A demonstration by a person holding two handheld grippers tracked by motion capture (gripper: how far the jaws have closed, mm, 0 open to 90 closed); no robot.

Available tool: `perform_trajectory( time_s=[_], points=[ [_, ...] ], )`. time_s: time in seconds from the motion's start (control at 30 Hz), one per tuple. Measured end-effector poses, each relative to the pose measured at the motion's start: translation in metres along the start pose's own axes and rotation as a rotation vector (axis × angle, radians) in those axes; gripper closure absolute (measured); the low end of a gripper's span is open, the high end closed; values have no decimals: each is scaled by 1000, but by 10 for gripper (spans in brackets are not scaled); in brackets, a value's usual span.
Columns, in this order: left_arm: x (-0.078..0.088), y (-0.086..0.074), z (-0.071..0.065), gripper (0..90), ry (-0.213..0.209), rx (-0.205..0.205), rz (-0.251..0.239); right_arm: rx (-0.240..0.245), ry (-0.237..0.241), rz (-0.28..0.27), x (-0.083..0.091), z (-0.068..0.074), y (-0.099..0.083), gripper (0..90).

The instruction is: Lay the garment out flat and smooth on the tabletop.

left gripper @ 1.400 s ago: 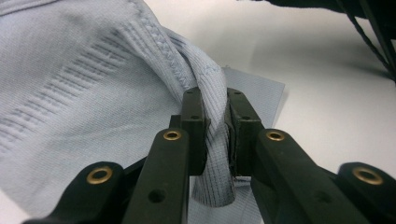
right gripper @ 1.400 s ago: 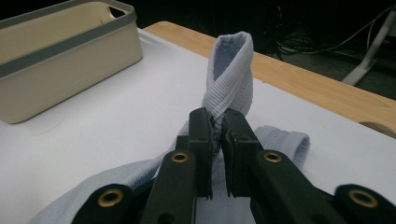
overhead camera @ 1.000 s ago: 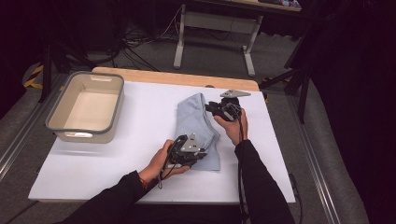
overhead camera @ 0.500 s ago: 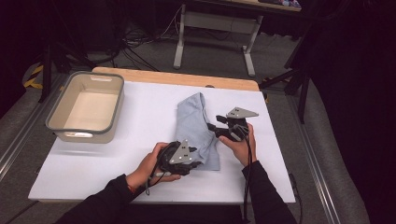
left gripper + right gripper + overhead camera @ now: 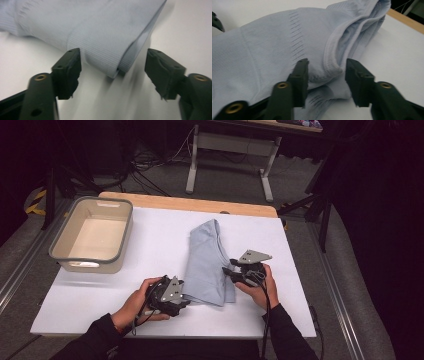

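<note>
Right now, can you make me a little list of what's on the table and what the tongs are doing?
table: white top
cloth: light blue folded garment, lying flat near the middle
bin: beige tub, far left, nothing visible inside
left tongs: open, jaws either side of the cloth's near corner, not pinching
right tongs: open, at the cloth's right edge, ribbed fold between the jaws

A white table (image 5: 150, 245) with a bare wooden strip along its far edge carries a folded light-blue garment (image 5: 207, 260) right of centre and a beige bin (image 5: 92, 236) with a grey rim near its far left corner
</note>
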State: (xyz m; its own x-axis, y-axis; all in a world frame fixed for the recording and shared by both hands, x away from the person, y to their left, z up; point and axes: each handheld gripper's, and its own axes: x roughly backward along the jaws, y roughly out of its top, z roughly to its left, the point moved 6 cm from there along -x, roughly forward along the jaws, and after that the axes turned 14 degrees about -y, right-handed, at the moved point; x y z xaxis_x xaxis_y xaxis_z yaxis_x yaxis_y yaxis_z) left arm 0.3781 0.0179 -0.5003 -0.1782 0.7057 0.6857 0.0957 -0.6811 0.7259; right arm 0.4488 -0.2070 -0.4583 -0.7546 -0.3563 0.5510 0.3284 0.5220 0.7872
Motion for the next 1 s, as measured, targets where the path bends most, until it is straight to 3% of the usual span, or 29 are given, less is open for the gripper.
perform_trajectory(
  time_s=[0.07, 0.17, 0.23, 0.3, 0.5, 0.57, 0.63, 0.73, 0.87, 1.0],
  points=[
    [-3, -1, 2, 433, -4, 3, 6, -2, -3, 13, -2, 1, -3, 618],
    [-5, -1, 4, 540, -18, 9, -3, 32, -35, 31, -4, 0, -8, 728],
    [-4, -1, 6, 575, -38, 29, -26, 34, -39, 36, -6, -1, -10, 743],
    [-5, -1, 7, 609, -38, 24, -29, 41, -52, 41, -7, -2, -11, 750],
    [-8, -1, 5, 810, -36, -8, 11, 25, -43, 39, -12, -2, -13, 745],
    [-7, -2, 6, 816, -43, 1, 9, 4, -36, 26, -11, -2, -12, 660],
    [-8, -3, 8, 813, -50, 7, 0, -23, -19, 15, -11, -3, -11, 631],
    [-8, -5, 12, 738, -44, 35, -19, -70, 15, 0, -12, -1, -9, 548],
    [-11, -7, 13, 551, -51, 51, -18, -74, 4, 13, -20, 2, -10, 617],
    [-11, -6, 11, 561, -49, 41, -15, -77, -17, -2, -21, 2, -9, 738]
  ],
)
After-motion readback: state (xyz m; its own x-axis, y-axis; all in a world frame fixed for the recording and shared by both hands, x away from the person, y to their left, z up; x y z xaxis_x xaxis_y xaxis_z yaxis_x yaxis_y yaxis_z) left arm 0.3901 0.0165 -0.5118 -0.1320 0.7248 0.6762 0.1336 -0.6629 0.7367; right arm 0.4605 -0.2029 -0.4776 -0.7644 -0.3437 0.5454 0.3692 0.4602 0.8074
